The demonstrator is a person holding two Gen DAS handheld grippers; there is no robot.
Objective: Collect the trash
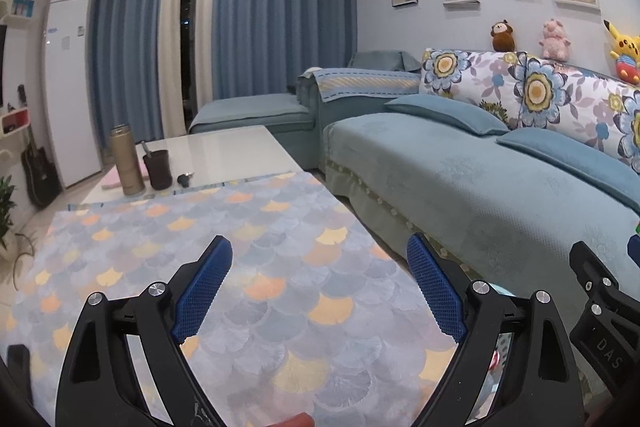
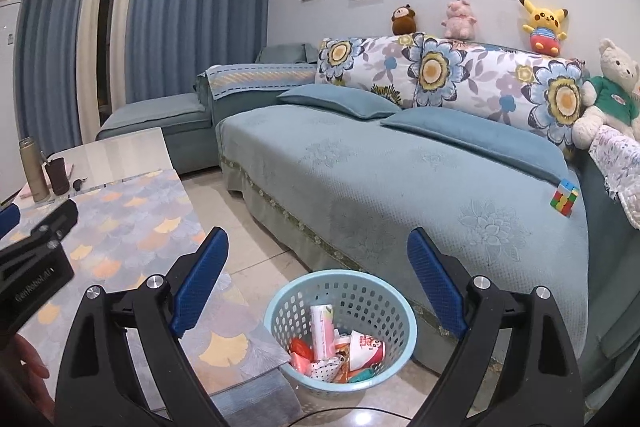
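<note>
Writing: we read "DAS" on the black body of the right gripper where it enters the left wrist view, and "GenRobot.AI" on the left gripper's body at the left edge of the right wrist view. Print on the wrappers is too small for us to read.
Left gripper [image 1: 320,287]: fingers spread wide, nothing between them, held over the scale-patterned tablecloth [image 1: 200,247].
Right gripper [image 2: 318,287]: fingers spread wide and bare, held above the floor beside the table corner.
Trash [image 2: 336,347]: we count a pink-and-white tube, a printed paper cup, and red, dotted and teal wrappers, all lying inside the light blue basket [image 2: 400,315].
Basket position: on the tiled floor between the table and the sofa [image 2: 400,179], seen below and between the right gripper's fingers, apart from them.
Right view only: the full basket, a colourful cube [image 2: 565,202] on the sofa seat, a teddy bear [image 2: 608,95].
Left view only: white fridge [image 1: 70,87], guitar [image 1: 38,175].
Both views: gold flask [image 1: 126,161], dark cup [image 1: 158,169].
</note>
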